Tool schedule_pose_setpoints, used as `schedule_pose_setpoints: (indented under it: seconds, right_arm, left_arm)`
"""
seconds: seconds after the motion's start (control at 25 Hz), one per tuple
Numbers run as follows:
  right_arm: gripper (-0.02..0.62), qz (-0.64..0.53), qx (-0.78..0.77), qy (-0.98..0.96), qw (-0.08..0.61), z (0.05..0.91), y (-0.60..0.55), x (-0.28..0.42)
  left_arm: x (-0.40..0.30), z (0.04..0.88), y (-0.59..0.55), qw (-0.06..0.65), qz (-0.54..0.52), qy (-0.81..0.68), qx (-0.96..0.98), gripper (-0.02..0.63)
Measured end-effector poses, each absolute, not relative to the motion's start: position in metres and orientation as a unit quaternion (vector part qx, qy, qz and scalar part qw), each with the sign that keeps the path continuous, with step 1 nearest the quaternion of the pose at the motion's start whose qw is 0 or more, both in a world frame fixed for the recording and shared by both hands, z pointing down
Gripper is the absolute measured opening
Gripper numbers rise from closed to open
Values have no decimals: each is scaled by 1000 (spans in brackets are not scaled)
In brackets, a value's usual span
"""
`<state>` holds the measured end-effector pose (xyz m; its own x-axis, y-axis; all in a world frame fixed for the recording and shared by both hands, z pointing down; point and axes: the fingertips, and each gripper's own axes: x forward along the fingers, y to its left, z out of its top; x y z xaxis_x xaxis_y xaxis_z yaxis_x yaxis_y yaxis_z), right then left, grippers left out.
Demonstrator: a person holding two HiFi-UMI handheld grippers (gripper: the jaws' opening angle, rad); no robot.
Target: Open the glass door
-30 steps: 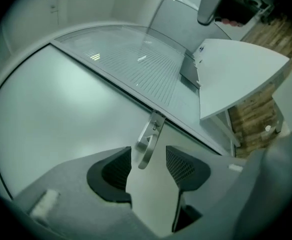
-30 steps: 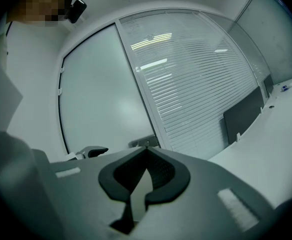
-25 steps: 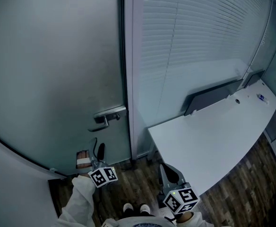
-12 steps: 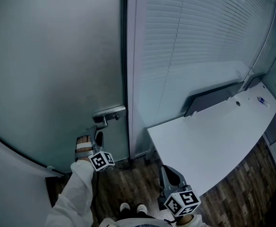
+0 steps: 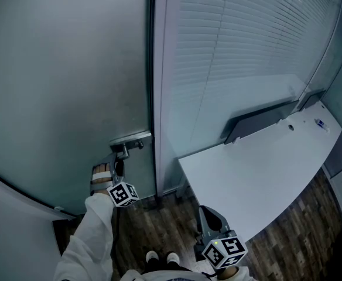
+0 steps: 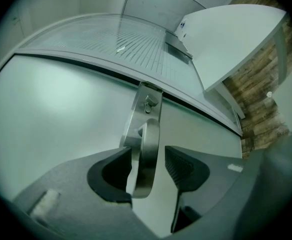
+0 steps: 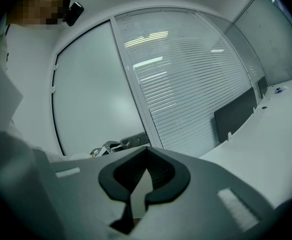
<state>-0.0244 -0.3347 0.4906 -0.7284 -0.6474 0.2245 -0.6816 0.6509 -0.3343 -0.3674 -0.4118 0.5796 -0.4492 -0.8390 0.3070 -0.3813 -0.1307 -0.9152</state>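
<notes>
Between left tool (image 6: 148, 156) jaws, door handle (image 6: 147, 134).

No legible text, label or number anywhere.

This looks like an office. A frosted glass door (image 5: 71, 86) with a metal lever handle (image 5: 127, 142) stands in a slim frame, and beside it runs a glass wall (image 5: 183, 116) with closed slatted blinds (image 5: 241, 51) behind it. A long white bench (image 5: 259, 168) with a curved edge stands against that wall, with a dark divider panel (image 5: 259, 120) along its back. The floor (image 5: 300, 227) is dark wood-look planking.
</notes>
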Motion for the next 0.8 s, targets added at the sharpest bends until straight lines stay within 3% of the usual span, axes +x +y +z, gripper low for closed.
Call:
schedule_pose_setpoints:
  seconds: [0.08,0.28,0.8]
  right_arm:
    - [3,203,366,-907,43,491,-334,-26]
    - [3,204,365,-907,42,489,-332,-30]
    - [3,212,361,-907,48,500,-327,-35]
  left_arm:
    - [-369,578,-412,204,-574,629,-483,159]
    - [-369,574,-410,212,-576,627,-480,135]
    - [-371,581,-413,182,-532,666,-490,134]
